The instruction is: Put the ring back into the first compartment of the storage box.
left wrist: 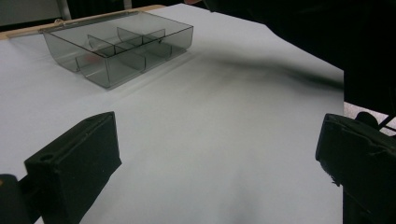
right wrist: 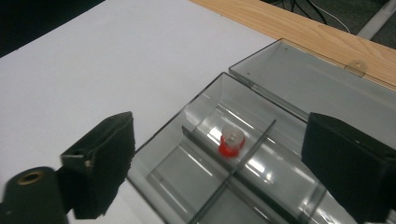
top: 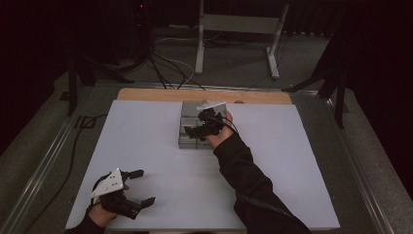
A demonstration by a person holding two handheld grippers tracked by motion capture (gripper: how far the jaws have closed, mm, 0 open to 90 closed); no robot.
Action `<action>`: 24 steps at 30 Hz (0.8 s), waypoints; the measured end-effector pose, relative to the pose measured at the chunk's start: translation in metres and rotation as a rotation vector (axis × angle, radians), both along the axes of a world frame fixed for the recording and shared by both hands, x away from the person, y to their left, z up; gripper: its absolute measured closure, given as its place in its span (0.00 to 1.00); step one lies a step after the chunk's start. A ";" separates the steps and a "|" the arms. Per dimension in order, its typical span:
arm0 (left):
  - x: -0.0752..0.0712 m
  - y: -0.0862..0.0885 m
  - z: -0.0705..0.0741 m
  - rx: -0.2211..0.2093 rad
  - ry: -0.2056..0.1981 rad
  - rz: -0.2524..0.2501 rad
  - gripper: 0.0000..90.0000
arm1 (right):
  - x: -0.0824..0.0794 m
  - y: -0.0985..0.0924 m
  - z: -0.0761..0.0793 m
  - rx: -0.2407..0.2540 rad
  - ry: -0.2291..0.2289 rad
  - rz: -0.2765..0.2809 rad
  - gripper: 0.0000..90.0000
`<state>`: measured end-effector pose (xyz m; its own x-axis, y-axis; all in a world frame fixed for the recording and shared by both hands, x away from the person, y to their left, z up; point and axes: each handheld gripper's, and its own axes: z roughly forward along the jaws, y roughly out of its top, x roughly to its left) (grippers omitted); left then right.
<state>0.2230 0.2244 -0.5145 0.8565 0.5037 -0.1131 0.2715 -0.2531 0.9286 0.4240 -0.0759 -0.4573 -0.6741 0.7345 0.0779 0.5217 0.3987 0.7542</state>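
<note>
Nearest the high camera, the left gripper (top: 127,191) rests at the near left edge of the white tabletop (top: 146,146), its 2 black jaws spread wide with nothing between them, a grey 3-cornered plate on top. Farther off, the right gripper (top: 195,130), held by a hand in a dark sleeve, hangs over the smoky transparent plastic compartment box (top: 186,141) near the far middle of the tabletop; its 2 jaws also stand spread, gripping nothing. In the right gripper view, 1 small red cylinder with a pale top (right wrist: 231,142) sits in a compartment of the box, against a divider, below and between the open jaws and touching neither. The box's clear lid (right wrist: 317,86) lies flat, open toward the pale wooden strip (right wrist: 299,28) at the tabletop's far edge. No writing or label can be read anywhere. Beyond the tabletop lie grey floor, 1 white metal stand (top: 238,29) and black cables (top: 165,66) in a dark room.
</note>
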 end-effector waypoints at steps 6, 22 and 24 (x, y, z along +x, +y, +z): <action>0.000 0.000 0.000 0.005 0.000 0.001 0.01 | -0.006 -0.009 0.005 0.003 0.013 0.032 0.01; 0.000 0.000 0.000 0.007 0.003 0.007 0.01 | -0.036 -0.058 0.015 0.055 -0.001 0.077 0.00; 0.000 0.000 0.000 0.007 0.003 0.007 0.01 | -0.038 -0.062 0.015 0.062 -0.003 0.078 0.00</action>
<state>0.2229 0.2241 -0.5149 0.8525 0.5104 -0.1124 0.2762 -0.2574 0.9260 0.3859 -0.1382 -0.4418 -0.7294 0.6736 0.1195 0.4885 0.3906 0.7802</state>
